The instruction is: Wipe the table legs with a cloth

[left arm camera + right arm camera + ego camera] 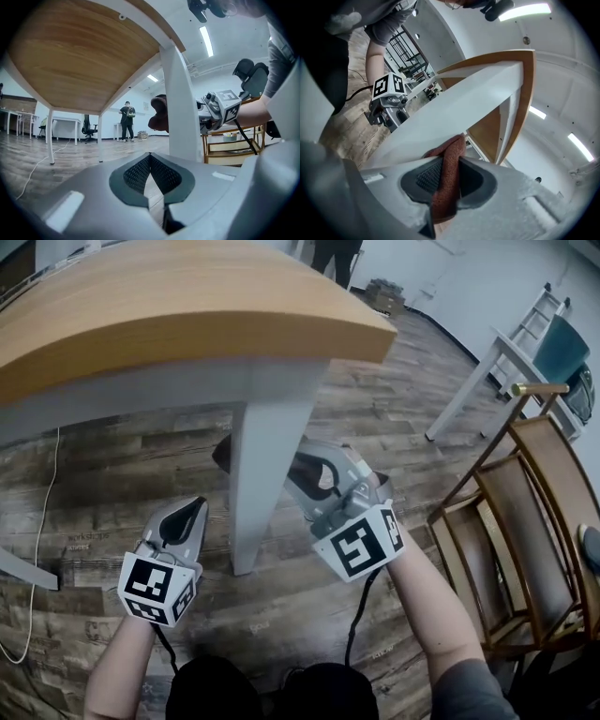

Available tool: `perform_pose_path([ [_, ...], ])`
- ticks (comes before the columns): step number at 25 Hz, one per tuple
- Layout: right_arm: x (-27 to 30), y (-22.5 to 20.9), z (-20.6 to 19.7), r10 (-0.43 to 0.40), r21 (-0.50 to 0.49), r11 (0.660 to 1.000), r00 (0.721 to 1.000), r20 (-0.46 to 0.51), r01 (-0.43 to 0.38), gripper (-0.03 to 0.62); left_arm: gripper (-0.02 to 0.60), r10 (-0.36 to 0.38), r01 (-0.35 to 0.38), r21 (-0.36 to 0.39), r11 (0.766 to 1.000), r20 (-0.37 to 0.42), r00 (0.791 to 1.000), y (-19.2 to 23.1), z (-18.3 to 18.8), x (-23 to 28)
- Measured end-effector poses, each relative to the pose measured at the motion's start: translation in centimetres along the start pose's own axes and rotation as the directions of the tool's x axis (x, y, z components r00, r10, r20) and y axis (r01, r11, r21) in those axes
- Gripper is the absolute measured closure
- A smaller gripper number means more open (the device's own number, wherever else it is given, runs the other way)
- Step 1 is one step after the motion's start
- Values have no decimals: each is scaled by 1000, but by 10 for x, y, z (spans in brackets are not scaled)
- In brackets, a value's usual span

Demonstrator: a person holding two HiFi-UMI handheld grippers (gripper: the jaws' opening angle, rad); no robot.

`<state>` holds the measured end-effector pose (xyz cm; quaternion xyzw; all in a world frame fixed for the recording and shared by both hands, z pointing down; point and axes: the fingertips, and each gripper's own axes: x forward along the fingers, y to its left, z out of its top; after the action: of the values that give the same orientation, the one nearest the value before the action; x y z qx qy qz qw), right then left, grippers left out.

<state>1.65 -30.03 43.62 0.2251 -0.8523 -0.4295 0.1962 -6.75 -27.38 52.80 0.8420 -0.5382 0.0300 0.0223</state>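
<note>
The white table leg [262, 474] stands under the wooden tabletop [169, 306] in the middle of the head view. My right gripper [302, 471] is shut on a dark red cloth [447, 173] and holds it against the leg [454, 117]. A fold of the cloth [222, 454] shows past the leg's left side. My left gripper [187, 514] hangs lower, left of the leg and apart from it, jaws shut with nothing between them. From the left gripper [150, 161] I see the leg [180, 103], the cloth [159, 114] and the right gripper [220, 110].
A wooden chair [525, 521] stands close on the right. Another white table leg [459, 399] and a ladder [534, 320] are beyond it. A white cable [42, 521] runs over the wood floor at left. A person [126, 119] stands far across the room.
</note>
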Motion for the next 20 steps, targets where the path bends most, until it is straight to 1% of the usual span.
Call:
perform_pose_path([
  [3, 6, 30, -18, 17, 39, 999, 1000, -11, -17, 531, 561, 38, -40, -72, 997, -34, 999, 5, -37, 3],
  [5, 8, 52, -33, 33, 66, 997, 999, -24, -32, 531, 561, 56, -63, -98, 993, -72, 996, 5, -65, 4],
  [9, 12, 99, -64, 80, 83, 994, 995, -66, -74, 530, 561, 59, -73, -113, 991, -122, 991, 4, -113, -1],
  [12, 19, 133, -82, 109, 97, 990, 991, -80, -101, 531, 561, 52, -74, -138, 988, -157, 986, 5, -144, -7],
  [14, 22, 153, -96, 127, 103, 988, 986, -106, -116, 530, 561, 43, -70, -131, 989, -199, 979, 1, -164, -9],
  [17, 26, 185, -119, 157, 140, 981, 976, -153, -136, 531, 561, 27, -55, -106, 993, -252, 967, -7, -192, -9],
  [18, 28, 197, -127, 168, 153, 978, 972, -166, -143, 531, 561, 22, -52, -108, 993, -258, 966, -8, -198, -10],
  [20, 30, 219, -142, 192, 182, 971, 963, -187, -158, 530, 561, 4, -40, -137, 990, -254, 967, -13, -208, -9],
])
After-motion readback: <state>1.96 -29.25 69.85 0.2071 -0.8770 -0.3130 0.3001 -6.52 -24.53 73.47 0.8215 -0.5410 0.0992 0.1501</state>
